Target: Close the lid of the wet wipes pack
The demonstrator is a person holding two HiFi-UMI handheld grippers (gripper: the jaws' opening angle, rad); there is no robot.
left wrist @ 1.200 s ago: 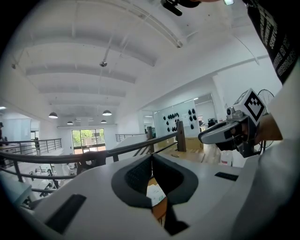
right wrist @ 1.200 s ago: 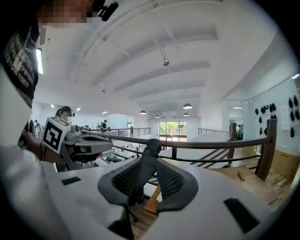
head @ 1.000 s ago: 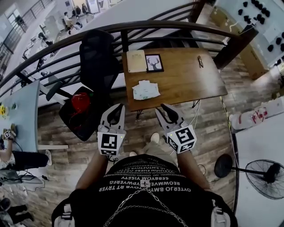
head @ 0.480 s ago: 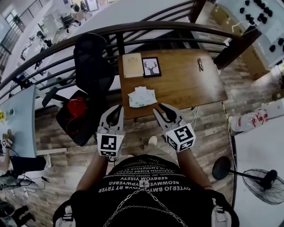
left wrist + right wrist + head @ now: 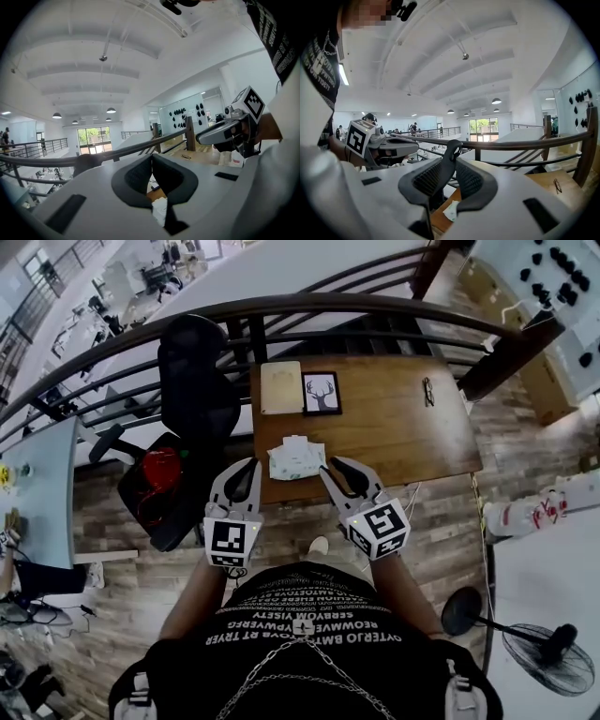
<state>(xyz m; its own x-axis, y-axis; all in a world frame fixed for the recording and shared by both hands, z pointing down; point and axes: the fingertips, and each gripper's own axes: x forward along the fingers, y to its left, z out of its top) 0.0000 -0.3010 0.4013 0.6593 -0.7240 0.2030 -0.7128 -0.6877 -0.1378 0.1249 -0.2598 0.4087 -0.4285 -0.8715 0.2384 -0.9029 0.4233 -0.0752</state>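
One white wet wipes pack point(image 5: 298, 457) at the brown wooden surface's point(image 5: 403, 427) near edge; left gripper point(image 5: 248, 464) clenched empty, right gripper point(image 5: 336, 466) slightly released.

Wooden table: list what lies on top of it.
On the table: a wet wipes pack, a tan pad, a framed deer picture and spectacles. The right gripper covers part of its near edge.

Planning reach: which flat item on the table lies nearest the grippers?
The white wet wipes pack, at the near edge; beige pad and deer picture sit farther.
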